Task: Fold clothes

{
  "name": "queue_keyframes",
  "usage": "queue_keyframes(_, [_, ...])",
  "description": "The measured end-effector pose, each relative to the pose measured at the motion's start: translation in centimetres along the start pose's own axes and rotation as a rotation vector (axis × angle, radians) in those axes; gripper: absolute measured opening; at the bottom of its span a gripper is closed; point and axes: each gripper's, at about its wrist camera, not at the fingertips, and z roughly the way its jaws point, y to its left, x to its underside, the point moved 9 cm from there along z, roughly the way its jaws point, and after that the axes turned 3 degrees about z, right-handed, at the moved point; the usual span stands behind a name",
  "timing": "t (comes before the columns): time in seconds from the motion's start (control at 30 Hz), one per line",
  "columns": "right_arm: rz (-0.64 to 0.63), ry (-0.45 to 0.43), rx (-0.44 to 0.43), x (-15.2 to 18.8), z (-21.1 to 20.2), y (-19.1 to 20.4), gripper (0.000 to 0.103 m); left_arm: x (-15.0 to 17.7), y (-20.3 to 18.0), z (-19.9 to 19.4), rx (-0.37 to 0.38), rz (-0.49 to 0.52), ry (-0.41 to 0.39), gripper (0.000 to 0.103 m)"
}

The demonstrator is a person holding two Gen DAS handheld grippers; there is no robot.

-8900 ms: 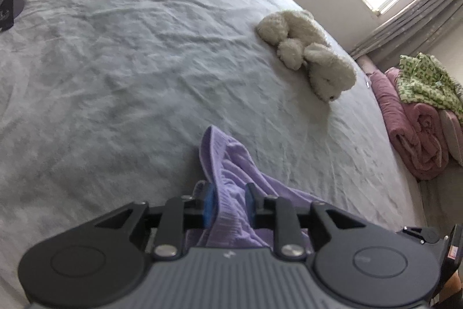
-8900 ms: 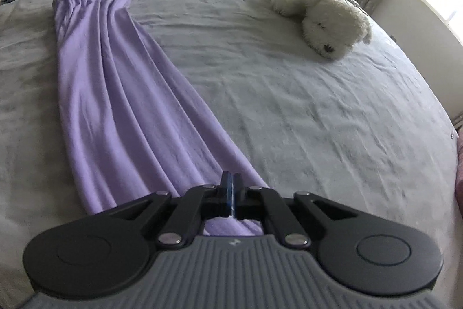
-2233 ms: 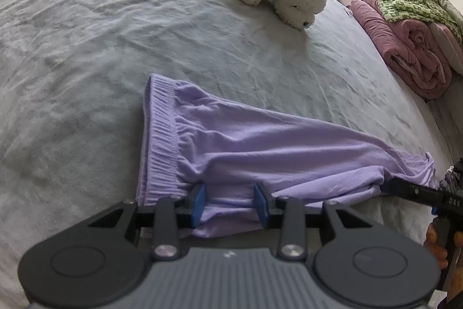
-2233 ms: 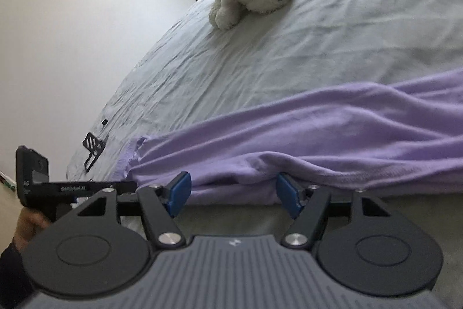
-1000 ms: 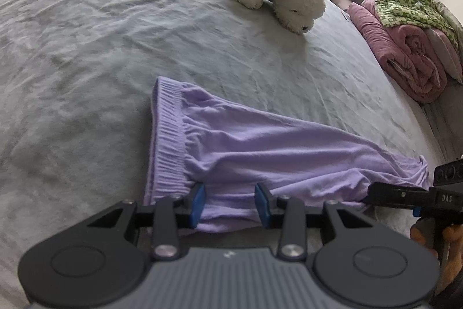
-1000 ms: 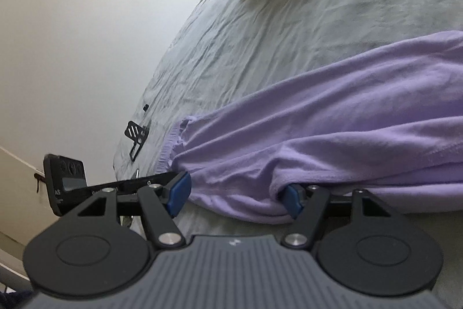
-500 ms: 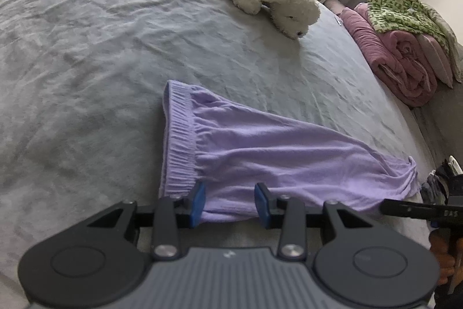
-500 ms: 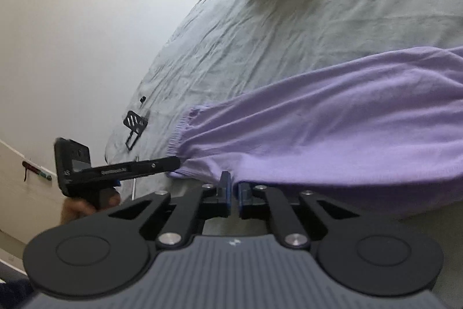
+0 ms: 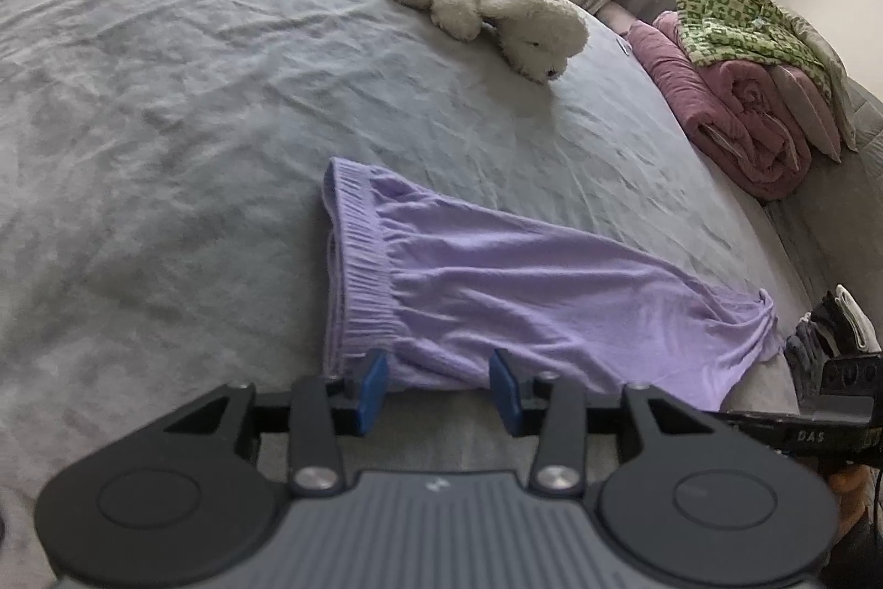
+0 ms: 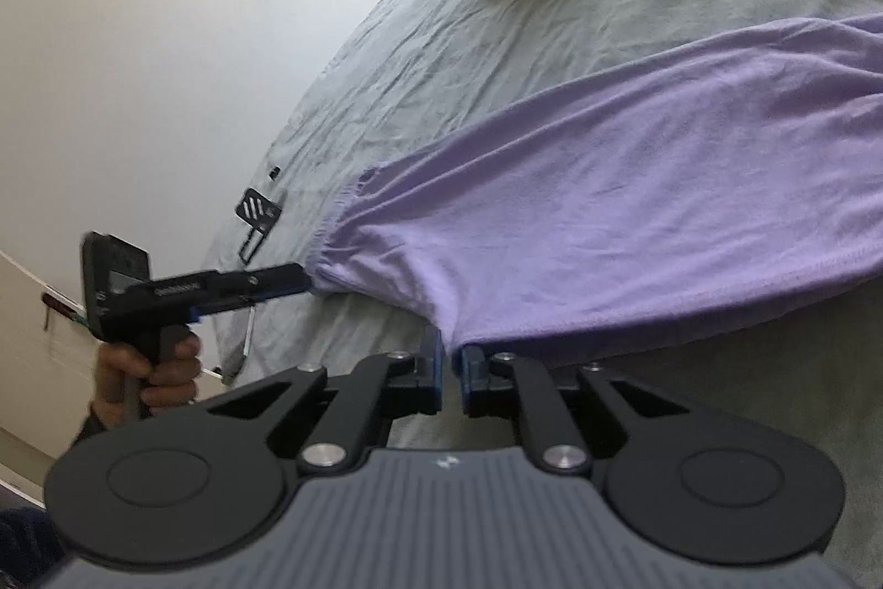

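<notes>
R fingers [image 10: 451, 376] now pinched on purple pants [image 10: 634, 202]; L fingers [image 9: 439, 390] apart, empty; grey bed [image 9: 165, 92].

The only clear lettering is "DAS", in pale capitals on the black body of the right gripper [image 9: 794, 429] where it enters the left wrist view at the lower right edge. In the right wrist view, the left gripper [image 10: 292, 282] carries a line of pale print along its black side bar, but it is too blurred to make out. Each camera's own gripper housing bears a small pale logo mark at its centre, not letters, and nothing else in either view carries writing that can be read.
</notes>
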Motion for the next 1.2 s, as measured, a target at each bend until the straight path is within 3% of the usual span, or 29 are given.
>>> queue_keyframes(0.13, [-0.055,-0.020,0.028,0.4,0.1,0.0,0.017,0.0,0.7,-0.6,-0.006,-0.024,-0.014,0.043])
queue_keyframes(0.27, [-0.102,-0.034,0.050,0.9,0.3,0.1,0.046,-0.7,2.0,-1.5,-0.022,-0.084,-0.064,0.047])
queue_keyframes(0.37, [-0.129,-0.060,0.064,0.9,0.4,0.3,0.046,-1.3,2.7,-1.5,-0.034,-0.130,-0.094,0.050])
queue_keyframes(0.5, [-0.089,-0.068,0.058,0.8,0.4,0.1,0.028,-1.9,3.0,-0.7,-0.048,-0.172,-0.106,0.050])
queue_keyframes(0.8, [-0.083,-0.082,0.080,0.6,-0.1,0.0,0.020,-2.0,3.0,1.1,-0.077,-0.169,-0.096,0.051])
queue_keyframes(0.9, [-0.089,-0.078,0.086,0.8,0.0,0.1,0.020,-2.4,2.7,1.3,-0.085,-0.152,-0.120,0.048])
queue_keyframes(1.0, [-0.088,-0.075,0.091,0.8,0.0,0.0,0.020,-2.3,2.6,1.8,-0.094,-0.139,-0.109,0.032])
queue_keyframes(1.13, [-0.081,-0.074,0.097,0.8,-0.1,-0.2,0.020,-2.0,2.6,2.0,-0.109,-0.126,-0.106,0.025])
queue_keyframes(1.2, [-0.081,-0.076,0.099,0.8,-0.1,-0.1,0.020,-2.1,2.7,1.8,-0.113,-0.125,-0.114,0.017])
